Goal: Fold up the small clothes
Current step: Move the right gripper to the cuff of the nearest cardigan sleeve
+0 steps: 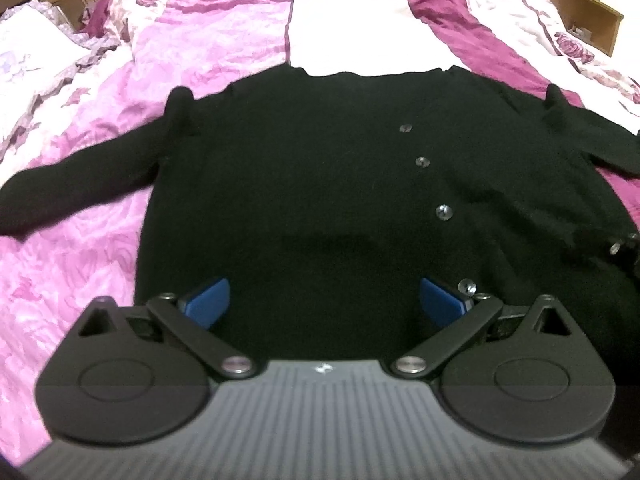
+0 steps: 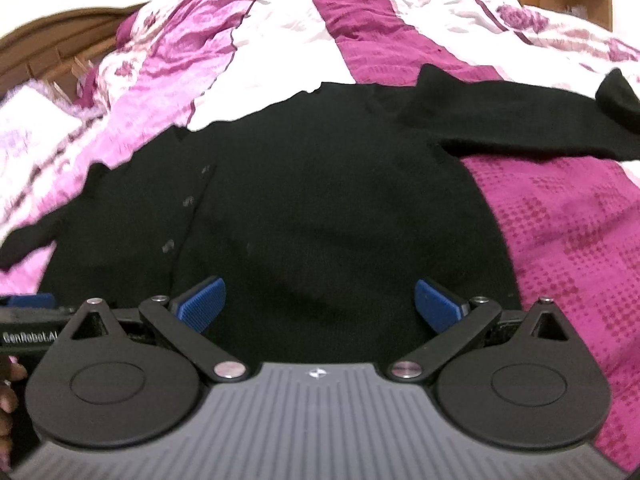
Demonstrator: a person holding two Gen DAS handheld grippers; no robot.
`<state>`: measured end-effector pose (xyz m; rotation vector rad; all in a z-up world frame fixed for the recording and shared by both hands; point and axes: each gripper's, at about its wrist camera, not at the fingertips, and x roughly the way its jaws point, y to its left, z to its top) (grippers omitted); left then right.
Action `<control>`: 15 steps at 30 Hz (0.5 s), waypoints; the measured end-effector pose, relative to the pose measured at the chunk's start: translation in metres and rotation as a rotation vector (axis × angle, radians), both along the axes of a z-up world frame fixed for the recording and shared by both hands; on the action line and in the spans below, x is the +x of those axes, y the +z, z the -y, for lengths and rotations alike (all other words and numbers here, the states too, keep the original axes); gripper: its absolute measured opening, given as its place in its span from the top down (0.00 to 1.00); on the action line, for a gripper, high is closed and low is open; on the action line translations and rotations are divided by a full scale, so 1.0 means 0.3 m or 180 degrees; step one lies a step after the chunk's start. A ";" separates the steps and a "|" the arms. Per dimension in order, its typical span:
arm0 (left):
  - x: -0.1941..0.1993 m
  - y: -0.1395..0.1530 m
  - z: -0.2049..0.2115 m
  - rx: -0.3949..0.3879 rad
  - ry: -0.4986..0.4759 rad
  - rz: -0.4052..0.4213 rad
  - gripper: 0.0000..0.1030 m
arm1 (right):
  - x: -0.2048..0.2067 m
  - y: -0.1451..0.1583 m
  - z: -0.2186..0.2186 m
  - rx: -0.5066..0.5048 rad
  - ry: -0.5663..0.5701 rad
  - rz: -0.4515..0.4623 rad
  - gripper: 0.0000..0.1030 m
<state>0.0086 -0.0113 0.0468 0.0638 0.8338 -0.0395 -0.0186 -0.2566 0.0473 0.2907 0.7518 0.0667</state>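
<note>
Black knitted button-front cardigan [image 1: 320, 184] lies flat on pink-and-white floral quilted bedspread [image 1: 100, 216]. Left gripper [image 1: 324, 300] and right gripper [image 2: 320, 300]: jaws spread wide, holding nothing.

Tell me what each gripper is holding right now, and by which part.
Nothing is held. The left gripper and the right gripper are both open above the black cardigan, which lies spread on the bedspread.
</note>
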 end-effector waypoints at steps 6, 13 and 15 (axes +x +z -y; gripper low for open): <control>0.012 0.035 0.007 -0.0071 0.0024 0.0023 0.00 | 0.014 0.057 0.143 0.0154 -0.0150 0.0095 0.00; 0.027 0.035 0.025 -0.0031 0.0056 -0.0028 0.00 | 0.038 0.076 0.346 0.0384 -0.0424 0.0123 0.00; 0.029 0.035 0.025 -0.0044 0.0073 -0.0050 0.00 | 0.040 0.073 0.393 0.0350 -0.0490 0.0147 0.00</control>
